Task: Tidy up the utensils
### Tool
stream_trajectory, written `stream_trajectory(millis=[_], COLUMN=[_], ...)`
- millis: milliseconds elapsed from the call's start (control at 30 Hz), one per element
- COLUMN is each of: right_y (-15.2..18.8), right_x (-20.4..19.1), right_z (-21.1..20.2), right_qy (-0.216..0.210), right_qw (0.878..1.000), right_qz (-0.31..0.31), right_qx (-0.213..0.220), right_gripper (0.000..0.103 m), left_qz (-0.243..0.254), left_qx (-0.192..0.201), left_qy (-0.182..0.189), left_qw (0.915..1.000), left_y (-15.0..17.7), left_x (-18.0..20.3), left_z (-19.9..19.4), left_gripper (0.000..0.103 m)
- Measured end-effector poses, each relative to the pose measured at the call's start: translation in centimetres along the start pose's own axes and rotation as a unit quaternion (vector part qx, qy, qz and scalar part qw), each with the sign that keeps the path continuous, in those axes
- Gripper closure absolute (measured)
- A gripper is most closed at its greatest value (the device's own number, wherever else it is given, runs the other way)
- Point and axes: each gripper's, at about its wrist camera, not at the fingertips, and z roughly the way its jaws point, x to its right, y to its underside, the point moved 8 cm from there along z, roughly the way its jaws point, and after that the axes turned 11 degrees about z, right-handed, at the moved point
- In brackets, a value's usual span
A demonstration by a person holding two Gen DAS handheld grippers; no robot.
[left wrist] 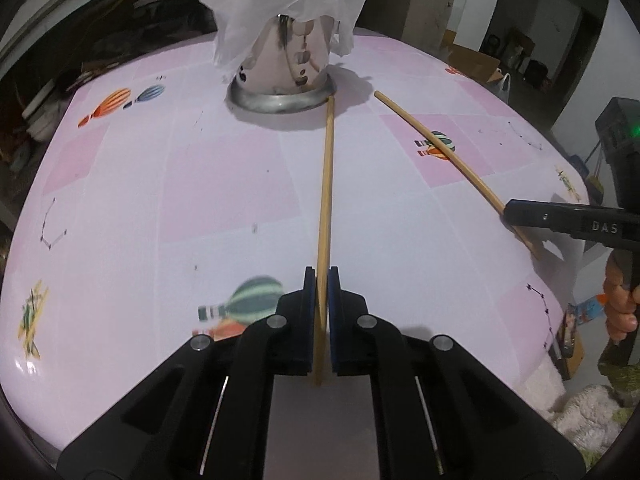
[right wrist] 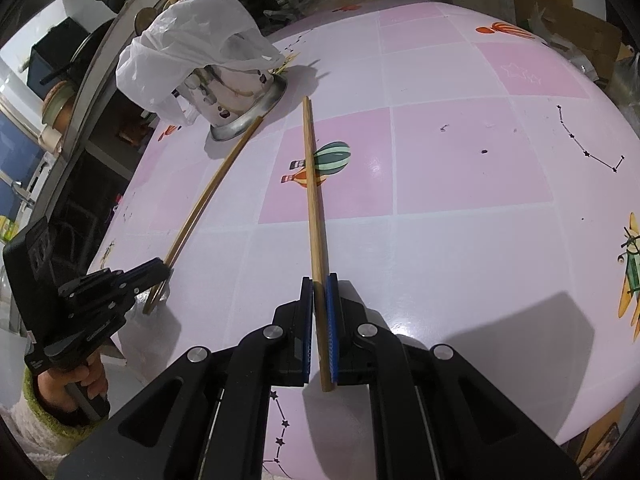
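Left gripper: fingers closed on the near end of a chopstick. In the right wrist view that stick looks like two thin sticks side by side, so the left fingers may grip a pair; cannot settle it. Far tip touches the flared base of the metal holder at upper centre of the left view.

Right gripper: fingers closed on the thick end of a second chopstick, which runs up the middle of its frame across the balloon print on the pink surface, tip short of the holder and apart from it.

Risks, judged:
- Grip is at the very end of each stick; long lever, so either could pivot or slip when lifted.
- Left tip against the holder base: pushing forward would shove or tip the holder rather than raise the stick.
- The plastic bag drapes over the holder's mouth; a tip could snag it on insertion.

Hard to make out:
- Holder opening hidden under the bag in both views.
- Whether the sticks rest on the surface or hang just above it.
- Contents of holder mostly hidden; stick ends poke out at the upper left of the right view.
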Motion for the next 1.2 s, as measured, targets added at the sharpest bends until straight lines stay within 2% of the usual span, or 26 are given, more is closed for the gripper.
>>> stream_trajectory(millis=[567, 1200], right_y=[0.9, 1.4], right_x=[-0.8, -1.4], right_z=[0.4, 0.4], right_qy=[-0.017, -0.032], right_qw=[1.000, 0.999], right_qz=[0.004, 0.008], right_qx=[-0.017, -0.030], right_gripper=[0.096, 0.094], left_qz=[-0.034, -0.050], left_qx=[-0.012, -0.022], left_qy=[0.054, 0.095], left_qw=[0.9979, 0.9940], left_y=[1.4, 1.8], left_x=[1.6, 2.8], left_z=[-1.0, -1.3], left_gripper=[0.098, 0.097])
